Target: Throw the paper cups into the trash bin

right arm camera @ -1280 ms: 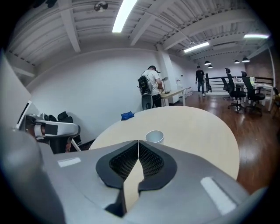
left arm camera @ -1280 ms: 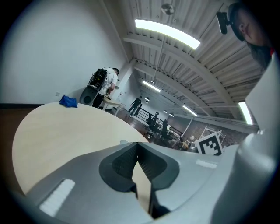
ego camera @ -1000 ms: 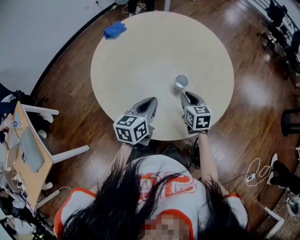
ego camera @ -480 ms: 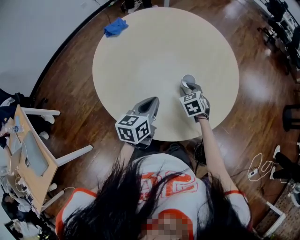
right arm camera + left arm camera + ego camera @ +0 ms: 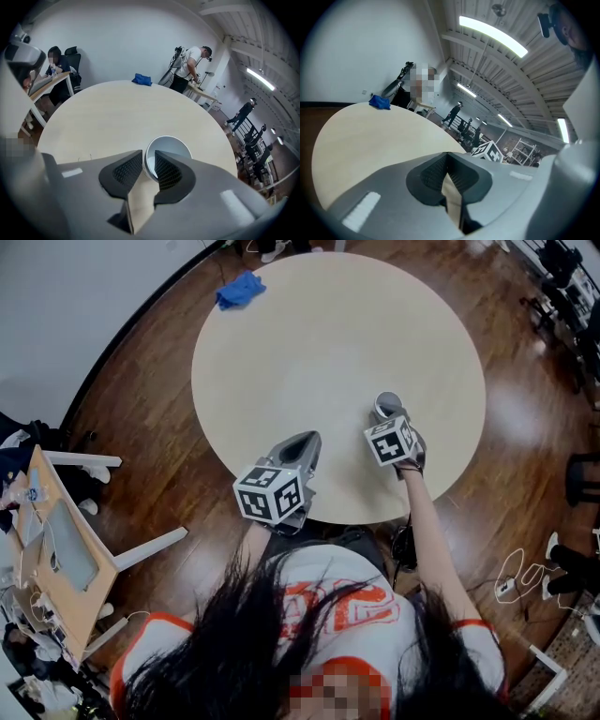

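R fingers point(image 5: 125, 171) closing astride paper cup point(image 5: 171, 146) rim, prob. loose; L fingers point(image 5: 433, 176) clenched.

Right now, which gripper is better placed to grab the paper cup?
Right. The right gripper straddles the near wall of the paper cup, and its jaws have just been closing. The left gripper is shut, away from the cup.
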### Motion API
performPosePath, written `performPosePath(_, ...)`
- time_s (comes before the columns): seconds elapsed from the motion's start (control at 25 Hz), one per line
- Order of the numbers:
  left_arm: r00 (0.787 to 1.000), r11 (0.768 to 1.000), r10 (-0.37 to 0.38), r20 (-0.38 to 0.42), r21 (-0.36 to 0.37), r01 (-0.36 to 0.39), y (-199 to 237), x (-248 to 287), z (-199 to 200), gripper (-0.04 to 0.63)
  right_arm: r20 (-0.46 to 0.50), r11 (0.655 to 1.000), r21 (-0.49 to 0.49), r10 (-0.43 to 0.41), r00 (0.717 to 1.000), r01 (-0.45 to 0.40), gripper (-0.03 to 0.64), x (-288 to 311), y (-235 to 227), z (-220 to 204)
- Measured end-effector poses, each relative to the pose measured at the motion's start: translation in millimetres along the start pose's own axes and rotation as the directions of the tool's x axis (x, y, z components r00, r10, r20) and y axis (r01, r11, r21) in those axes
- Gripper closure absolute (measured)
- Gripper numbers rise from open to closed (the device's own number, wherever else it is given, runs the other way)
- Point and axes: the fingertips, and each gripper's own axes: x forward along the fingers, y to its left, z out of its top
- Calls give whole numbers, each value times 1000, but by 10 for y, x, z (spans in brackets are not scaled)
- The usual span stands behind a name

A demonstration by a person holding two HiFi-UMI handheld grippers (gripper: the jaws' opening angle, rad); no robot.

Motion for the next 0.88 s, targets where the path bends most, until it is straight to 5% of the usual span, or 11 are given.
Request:
performPosePath(0.12, 1000, 1000, 1, 1, -6, -1, 48, -6, 2, 595, -4, 1000, 18, -8, 1000, 8, 580, 6, -14, 8)
performPosePath(0.88, 999, 999, -44, -21, -1, 44, -83, 8, -86, 595, 227, 953, 302, -38, 973, -33, 581, -845, 248, 109)
